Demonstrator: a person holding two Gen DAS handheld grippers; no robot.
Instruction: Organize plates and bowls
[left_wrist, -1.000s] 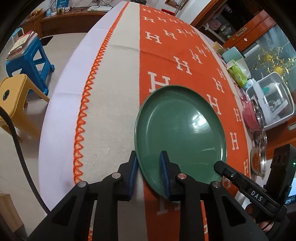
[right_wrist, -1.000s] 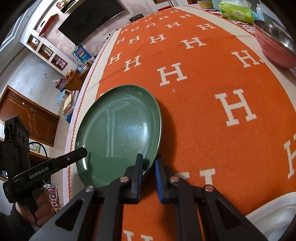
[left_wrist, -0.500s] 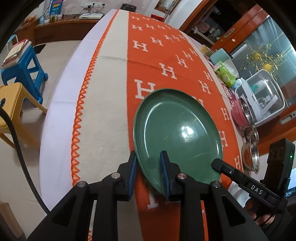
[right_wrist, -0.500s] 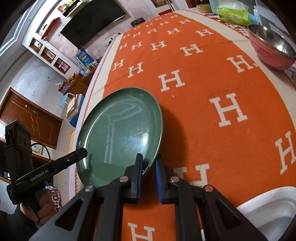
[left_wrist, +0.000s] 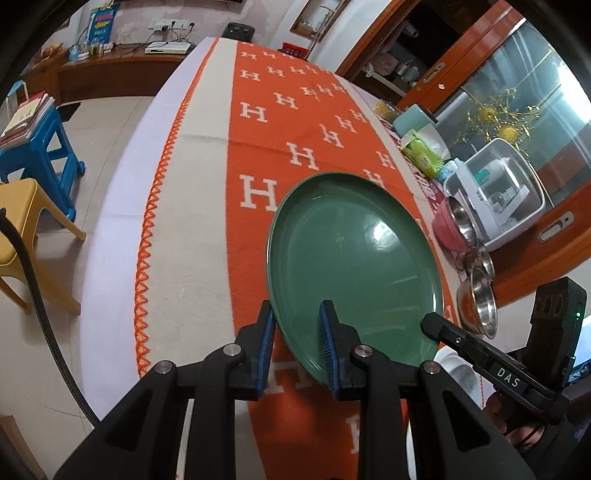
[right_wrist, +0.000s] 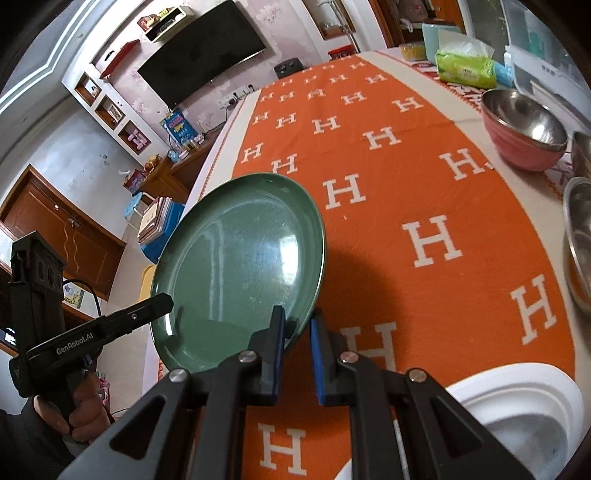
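Two grippers, left (left_wrist: 297, 334) and right (right_wrist: 296, 332), jaws clamped on opposite plate (left_wrist: 354, 266) rims; shared grip keeps it level above desk (left_wrist: 192, 221).

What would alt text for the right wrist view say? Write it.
The right gripper clamps the near rim of a green plate, lifted and tilted above an orange tablecloth patterned with white H letters. The left gripper reaches the plate's left edge; a pink-sided steel bowl sits far right.
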